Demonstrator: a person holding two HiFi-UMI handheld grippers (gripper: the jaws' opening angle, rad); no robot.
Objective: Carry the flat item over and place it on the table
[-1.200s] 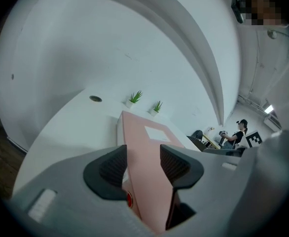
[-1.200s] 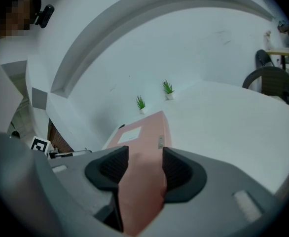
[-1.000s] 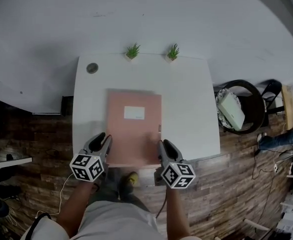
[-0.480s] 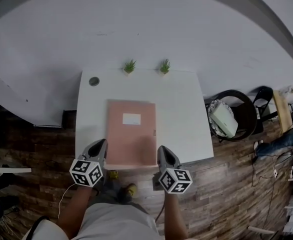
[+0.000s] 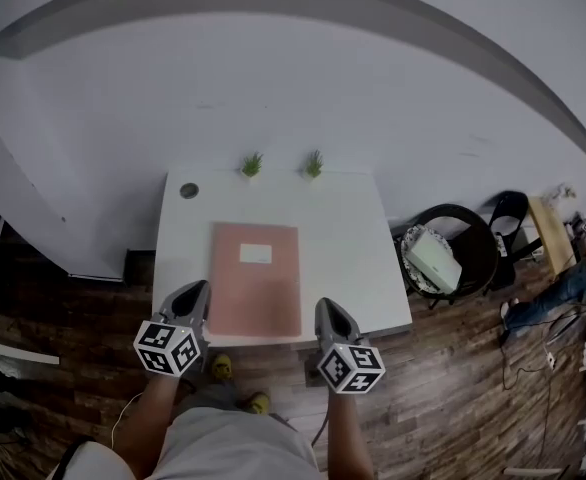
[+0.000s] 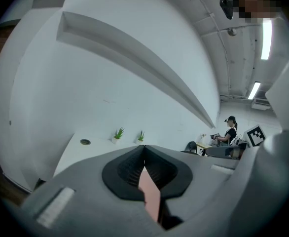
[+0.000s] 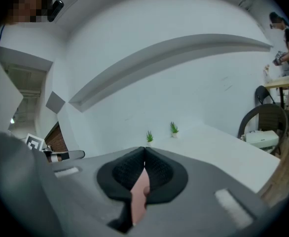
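The flat item is a pink folder (image 5: 255, 278) with a white label, lying flat on the white table (image 5: 343, 238). My left gripper (image 5: 198, 290) hovers by the folder's near left corner and my right gripper (image 5: 325, 308) by its near right corner, both at the table's front edge. Both are shut and neither holds the folder. In the left gripper view the pads (image 6: 134, 166) meet; the same shows in the right gripper view (image 7: 154, 169). A pink sliver shows in the gap behind each pair of pads; what it is I cannot tell.
Two small potted plants (image 5: 251, 165) (image 5: 314, 163) stand at the table's far edge against the white wall. A round dark disc (image 5: 189, 191) sits in the far left corner. A dark round chair (image 5: 443, 258) holding a white object stands to the right. Wooden floor surrounds the table.
Both grippers let go of the folder's near edge, shut empty and drew back. The table looks smaller and farther as the view pulled away. The folder stays flat on the table.
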